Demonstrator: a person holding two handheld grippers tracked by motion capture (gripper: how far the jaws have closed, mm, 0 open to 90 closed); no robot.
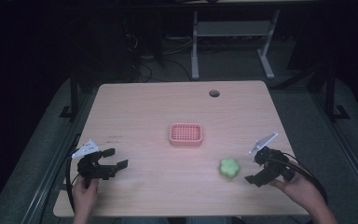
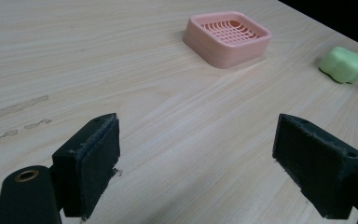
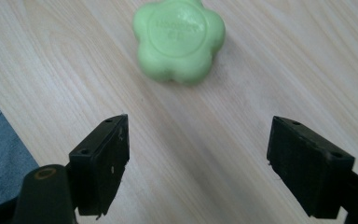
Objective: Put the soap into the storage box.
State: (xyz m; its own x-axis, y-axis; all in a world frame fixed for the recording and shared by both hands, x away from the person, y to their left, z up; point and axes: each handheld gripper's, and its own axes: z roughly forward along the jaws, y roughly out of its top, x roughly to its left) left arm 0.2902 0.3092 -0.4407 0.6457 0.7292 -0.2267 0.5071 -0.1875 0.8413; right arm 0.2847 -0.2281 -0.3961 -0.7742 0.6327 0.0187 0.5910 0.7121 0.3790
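Green flower soap [image 3: 179, 39] sits on the table [image 1: 144, 102], just ahead of my right gripper [image 1: 257, 169], jaws wide apart. My left gripper [image 1: 116, 158] gapes too, far from the pink dish [image 1: 185, 134].

Light wooden table [image 1: 140, 107] with grommet hole [image 1: 214, 93]; beyond it, white desk legs [image 1: 195, 46].

Bare wood is stretching across most of the table [image 1: 135, 107], so there's plenty of room to move around. The pink slotted dish [image 1: 185, 134] is sitting in the middle, with open lanes on both sides. The green flower-shaped soap [image 1: 229, 168] is lying just ahead of the right gripper [image 1: 255, 168], nothing blocking between them. The left gripper [image 1: 115, 157] is facing bare wood, the dish well ahead of it.
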